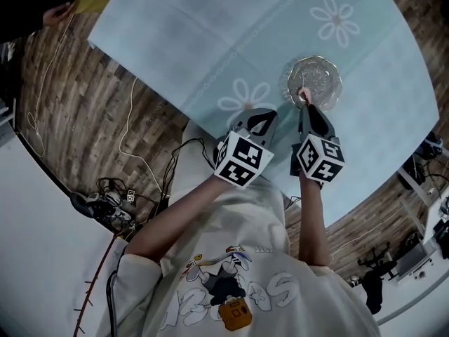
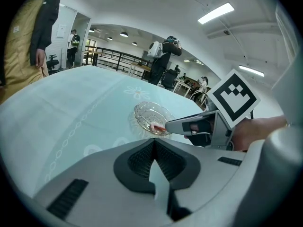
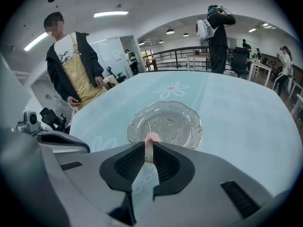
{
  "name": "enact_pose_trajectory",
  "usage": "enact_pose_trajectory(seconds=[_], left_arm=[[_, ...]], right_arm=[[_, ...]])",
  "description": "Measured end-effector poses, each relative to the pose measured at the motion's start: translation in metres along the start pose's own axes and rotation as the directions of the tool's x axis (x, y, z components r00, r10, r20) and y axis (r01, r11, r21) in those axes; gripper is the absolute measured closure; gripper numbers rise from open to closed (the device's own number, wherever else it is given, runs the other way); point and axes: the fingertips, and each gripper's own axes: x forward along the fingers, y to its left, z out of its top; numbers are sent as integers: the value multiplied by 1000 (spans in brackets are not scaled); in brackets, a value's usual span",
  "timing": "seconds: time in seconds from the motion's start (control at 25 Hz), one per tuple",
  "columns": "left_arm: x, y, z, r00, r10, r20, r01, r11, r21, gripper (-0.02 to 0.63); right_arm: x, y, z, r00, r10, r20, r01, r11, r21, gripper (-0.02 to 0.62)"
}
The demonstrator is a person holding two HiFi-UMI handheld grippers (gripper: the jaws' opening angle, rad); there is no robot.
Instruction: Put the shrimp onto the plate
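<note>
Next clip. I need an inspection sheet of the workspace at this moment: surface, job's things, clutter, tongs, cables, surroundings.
Surface: table under a pale blue cloth with a daisy print.
Job's things: glass plate on the cloth; pink shrimp at its near rim, not yet released.
Clutter: nothing seen.
Tongs: right tongs shut on the shrimp; left tongs shut, empty, alongside.
Cables: white cable and black tangle on the wooden floor.
Surroundings: person in yellow apron at the table's edge; person with backpack beyond; open office.
</note>
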Motion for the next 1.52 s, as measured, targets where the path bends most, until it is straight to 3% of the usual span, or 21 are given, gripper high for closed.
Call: enact_pose_trajectory(seconds=[0.28,0.52,0.96,1.32,1.52], left_arm=[[-10,-4,6,1000,-17,8,16,1000,24,600],[-34,-7,16,1000,-11,28,9,998,64,598],[-85,-13,33,998,-45,54,37,988,147,598],[-138,-19,57,991,-101,93,79,975,209,600],[-170,-16,74,983,-138,124,100,957,274,598]], right_arm=[[-7,5,16,999,3,54,-4,1000,9,529],[-26,36,31,992,63,112,-62,998,-18,535],[-74,78,51,974,68,215,-66,998,-15,563],[-118,139,70,946,105,306,-96,994,-45,572],[-141,166,90,913,102,396,-100,995,-26,572]])
